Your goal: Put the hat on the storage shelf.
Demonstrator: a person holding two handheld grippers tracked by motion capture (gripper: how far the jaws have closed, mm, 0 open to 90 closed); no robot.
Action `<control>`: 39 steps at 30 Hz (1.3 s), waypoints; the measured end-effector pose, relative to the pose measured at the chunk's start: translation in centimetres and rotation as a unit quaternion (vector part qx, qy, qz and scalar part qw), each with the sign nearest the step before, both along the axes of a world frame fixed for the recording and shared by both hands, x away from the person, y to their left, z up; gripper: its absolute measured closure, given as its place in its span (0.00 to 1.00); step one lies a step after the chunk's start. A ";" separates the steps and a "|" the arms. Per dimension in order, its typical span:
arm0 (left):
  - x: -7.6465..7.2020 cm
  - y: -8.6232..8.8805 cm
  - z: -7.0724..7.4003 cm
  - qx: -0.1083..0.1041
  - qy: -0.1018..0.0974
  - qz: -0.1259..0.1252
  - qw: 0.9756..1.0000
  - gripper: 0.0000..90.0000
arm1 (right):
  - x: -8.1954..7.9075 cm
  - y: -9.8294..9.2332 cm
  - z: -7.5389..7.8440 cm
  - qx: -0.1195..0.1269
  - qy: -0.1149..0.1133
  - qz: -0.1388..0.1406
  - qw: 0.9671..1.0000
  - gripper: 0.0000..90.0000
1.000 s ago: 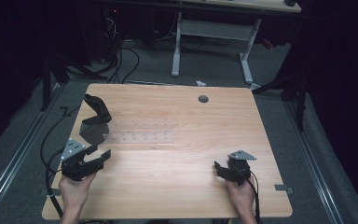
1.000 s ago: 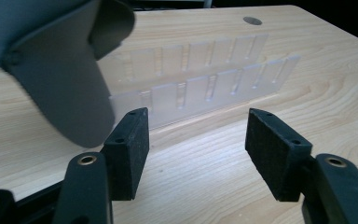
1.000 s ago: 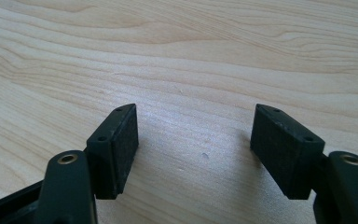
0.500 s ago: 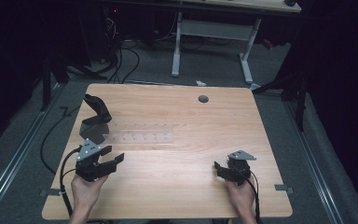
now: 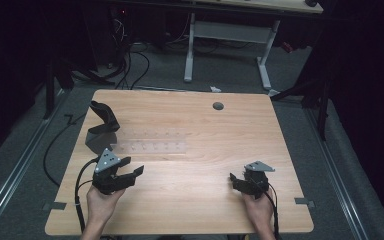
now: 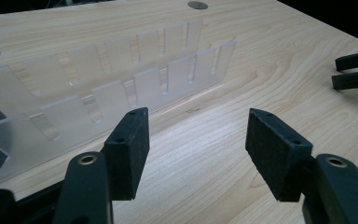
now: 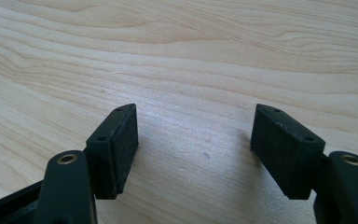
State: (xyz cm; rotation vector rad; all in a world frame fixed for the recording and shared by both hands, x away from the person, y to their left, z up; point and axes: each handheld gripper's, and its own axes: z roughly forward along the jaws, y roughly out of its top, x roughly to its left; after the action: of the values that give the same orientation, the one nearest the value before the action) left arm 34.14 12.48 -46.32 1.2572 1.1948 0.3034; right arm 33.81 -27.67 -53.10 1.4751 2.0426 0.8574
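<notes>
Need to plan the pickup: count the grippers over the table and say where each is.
2. The left gripper is over the table's near-left part, jaws open, just short of the clear slotted rack. The right gripper is over the near-right part, jaws open above bare wood.

1. Left hand (image 5: 100, 202) comes in from the near edge on the left, forearm angled slightly inward, wrapped round the gripper body from behind.
2. Left gripper (image 5: 132, 167): jaws point forward and to the right, low over the surface, standing well apart with nothing between the pads (image 6: 133, 149).
3. Right hand (image 5: 260, 210) comes in from the near edge on the right, fingers round the gripper body.
4. Right gripper (image 5: 234, 180): jaws point left, toward the other hand, set low; they stand wide apart, pads (image 7: 121, 149) bare.
5. Both grippers well apart from each other.
</notes>
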 end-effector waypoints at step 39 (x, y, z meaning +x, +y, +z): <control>1.9 -4.3 -5.5 0.073 0.043 -0.014 0.996 0.41 | 0.0 0.0 0.0 0.000 0.000 0.000 1.000 0.36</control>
State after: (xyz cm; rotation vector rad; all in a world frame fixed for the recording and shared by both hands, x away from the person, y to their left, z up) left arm 36.09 8.14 -51.80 1.4251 1.2450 0.3228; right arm 33.80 -27.65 -53.10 1.4765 2.0419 0.8577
